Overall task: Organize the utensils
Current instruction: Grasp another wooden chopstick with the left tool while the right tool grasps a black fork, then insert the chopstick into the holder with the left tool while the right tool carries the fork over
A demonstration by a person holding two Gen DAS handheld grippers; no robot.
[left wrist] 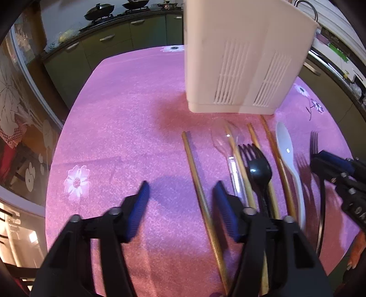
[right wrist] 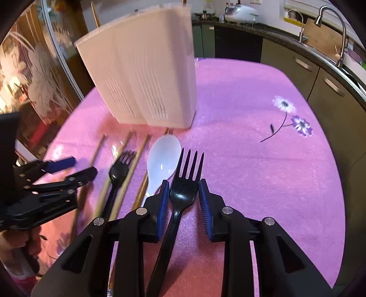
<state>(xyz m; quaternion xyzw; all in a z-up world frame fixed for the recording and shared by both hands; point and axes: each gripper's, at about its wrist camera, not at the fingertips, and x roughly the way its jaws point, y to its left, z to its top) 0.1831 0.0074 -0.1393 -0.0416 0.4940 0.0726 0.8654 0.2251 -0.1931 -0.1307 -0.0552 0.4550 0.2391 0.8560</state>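
A white slotted utensil holder [left wrist: 228,57] [right wrist: 146,68] stands on the pink cloth. In front of it lie several wooden chopsticks, a clear plastic spoon [left wrist: 222,139], a small black fork [left wrist: 258,166] [right wrist: 119,171] and a white spoon [left wrist: 286,146] [right wrist: 163,155]. My left gripper [left wrist: 180,198] [right wrist: 77,168] is open, with the leftmost chopstick [left wrist: 199,182] lying between its fingers, nearer the right pad. My right gripper [right wrist: 184,194] [left wrist: 320,157] has its blue pads against both sides of the head of a larger black fork [right wrist: 185,189] [left wrist: 313,141]. That fork's handle runs back between the fingers.
The pink flowered tablecloth [left wrist: 125,114] has bare room to the left of the utensils and to the right of the fork [right wrist: 251,160]. Kitchen cabinets, a stove with pans [left wrist: 98,11] and a sink tap [right wrist: 329,13] ring the table. A hand [right wrist: 13,246] holds the left gripper.
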